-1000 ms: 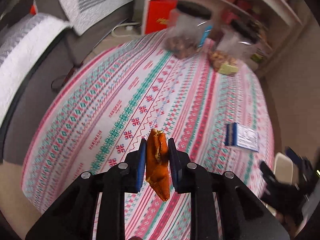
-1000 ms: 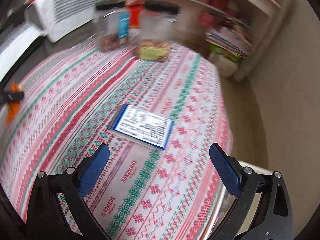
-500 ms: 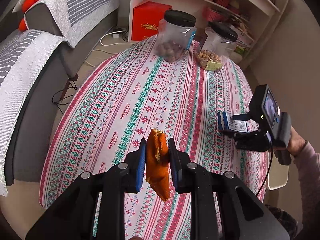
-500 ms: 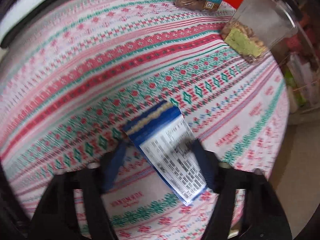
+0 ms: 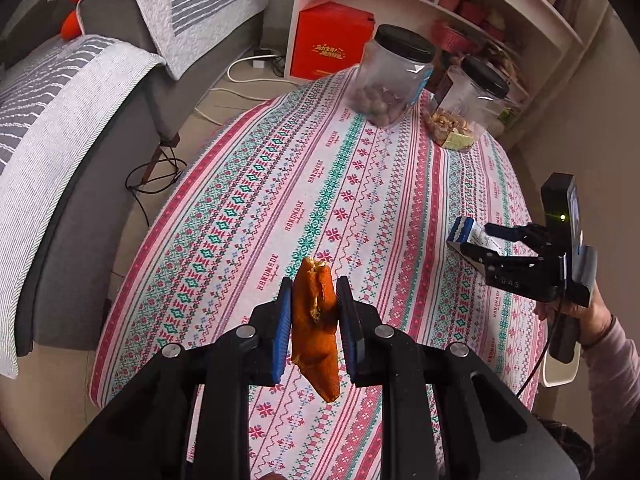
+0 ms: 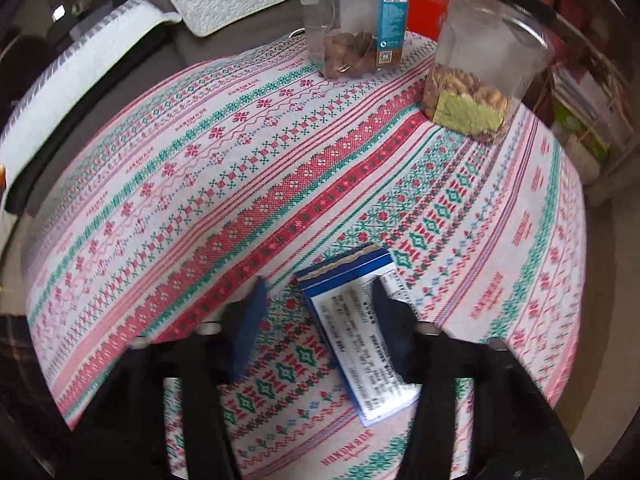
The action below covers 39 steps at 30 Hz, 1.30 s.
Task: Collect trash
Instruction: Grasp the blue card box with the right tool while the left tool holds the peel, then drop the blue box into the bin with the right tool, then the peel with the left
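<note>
A piece of orange peel (image 5: 314, 320) hangs upright between blue pads, with my left gripper (image 5: 314, 286) shut on it above the near part of the patterned tablecloth (image 5: 320, 160). A blue and white wrapper (image 6: 348, 320) lies flat near the table's right edge. My right gripper (image 6: 320, 286) is low over it and its jaws are opening. The right finger (image 6: 390, 320) overlaps the wrapper, while the left finger (image 6: 250, 320) stands clear of it over the cloth. In the left wrist view the right gripper (image 5: 480, 236) reaches over the wrapper (image 5: 464, 228).
Two clear jars with black lids, one (image 5: 394, 76) of dark nuts and one (image 5: 472, 108) of pale nuts, stand at the table's far end. A grey sofa (image 5: 80, 140) runs along the left. White shelves (image 5: 440, 0) and a red box (image 5: 332, 44) lie beyond.
The right gripper came down from wide open above the wrapper, closed in around it, then widened again. The left gripper drew back a little with the peel still held.
</note>
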Available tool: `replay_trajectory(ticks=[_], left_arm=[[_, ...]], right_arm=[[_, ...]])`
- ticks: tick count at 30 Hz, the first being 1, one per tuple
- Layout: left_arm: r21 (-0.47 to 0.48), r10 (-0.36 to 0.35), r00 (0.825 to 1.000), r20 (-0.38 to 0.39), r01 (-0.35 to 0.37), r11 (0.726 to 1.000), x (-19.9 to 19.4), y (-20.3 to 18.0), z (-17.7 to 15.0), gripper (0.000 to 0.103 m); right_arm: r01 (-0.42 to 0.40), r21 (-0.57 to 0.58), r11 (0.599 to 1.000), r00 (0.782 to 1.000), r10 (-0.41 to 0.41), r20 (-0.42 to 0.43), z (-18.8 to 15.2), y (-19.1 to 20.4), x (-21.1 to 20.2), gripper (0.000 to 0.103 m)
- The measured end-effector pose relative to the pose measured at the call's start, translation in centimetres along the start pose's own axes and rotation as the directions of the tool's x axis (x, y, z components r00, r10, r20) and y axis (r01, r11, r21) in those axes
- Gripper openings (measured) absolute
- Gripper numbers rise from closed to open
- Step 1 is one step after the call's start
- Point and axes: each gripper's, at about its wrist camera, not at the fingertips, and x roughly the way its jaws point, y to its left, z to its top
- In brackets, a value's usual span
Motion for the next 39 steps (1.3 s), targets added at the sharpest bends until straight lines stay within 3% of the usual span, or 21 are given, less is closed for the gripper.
replay_trajectory(ticks=[2,4,7,8,10,13,22,28,39], left_arm=[[-0.003,0.002,1.000,0.003,-0.002,1.000,-0.2,0.3,-0.1,0.022],[-0.008,0.002,1.000,0.001,-0.002,1.000,-0.2,0.5,-0.1,0.022],[-0.016,0.005,1.000,-0.004,-0.005,1.000,0.0,0.8,-0.1,0.022],[-0.018,0.004,1.000,-0.006,-0.004,1.000,0.1,0.8,0.0,0.022],[-0.017,0.003,1.000,-0.008,-0.003,1.000,0.2,0.8,0.0,0.022],[-0.016,0.007,1.000,-0.006,-0.007,1.000,0.2,0.8,0.1,0.022],[-0.060,0.019,0.999,0.025,-0.018,0.998,-0.3,1.6,0.7,0.022],[-0.053,0.054,0.995,0.087,-0.050,0.997,-1.9,1.5,0.8,0.022],[-0.072,0.080,0.985,0.154,-0.070,0.995,-3.8,1.9,0.9,0.022]], right_arm=[[0.021,-0.018,1.000,1.000,-0.021,-0.003,-0.4,-0.4,-0.2,0.074],[0.050,-0.027,0.998,0.999,-0.050,-0.002,-1.4,-1.5,0.0,0.085],[0.067,-0.028,0.997,0.997,-0.069,-0.045,-2.1,-2.9,1.3,0.088],[0.058,-0.019,0.998,0.996,-0.059,-0.070,-2.4,-3.3,2.1,0.087],[0.007,0.005,1.000,0.993,-0.006,-0.117,-2.7,-3.5,3.6,0.067],[-0.016,0.058,0.998,0.998,0.020,-0.055,-2.7,-3.1,3.2,0.056],[-0.057,0.093,0.994,0.995,0.049,0.088,0.0,3.5,0.2,0.053],[-0.086,0.125,0.988,0.975,0.057,0.215,1.8,8.1,-5.4,0.054],[-0.093,0.208,0.974,0.929,0.010,0.369,-0.2,11.1,-13.3,0.055]])
